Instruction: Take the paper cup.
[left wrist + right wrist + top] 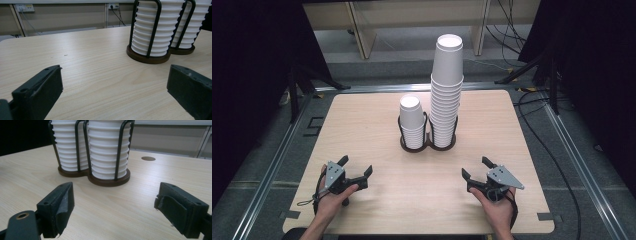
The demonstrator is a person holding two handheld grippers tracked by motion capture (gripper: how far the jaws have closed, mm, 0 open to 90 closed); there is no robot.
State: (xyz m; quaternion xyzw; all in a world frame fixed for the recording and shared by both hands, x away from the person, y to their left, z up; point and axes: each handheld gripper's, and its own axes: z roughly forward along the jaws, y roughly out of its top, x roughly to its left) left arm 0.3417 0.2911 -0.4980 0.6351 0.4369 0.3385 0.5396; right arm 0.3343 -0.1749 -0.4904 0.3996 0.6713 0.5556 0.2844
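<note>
We see two stacks of white paper cups standing upright in a dark two-ring holder (428,145) at the middle of the table (377,190); the tall stack (446,95) sits in the ring on the person's right, the short stack (412,122) in the ring on the left, the two just beside each other. Both lie forward of the fingers, their long axes vertical; we judge the right gripper (475,171) the nearer to the tall stack and the left gripper (356,168) the nearer to the short one. Each gripper rests low over the near table edge, fingers spread wide and holding nothing (well apart from the holder). The high view gives the stacks' unequal heights; the left gripper view (115,92) and right gripper view (113,207) crop the tops but show the ribbed rims and the wire hoops (118,147) that rise around the lower cups.
</note>
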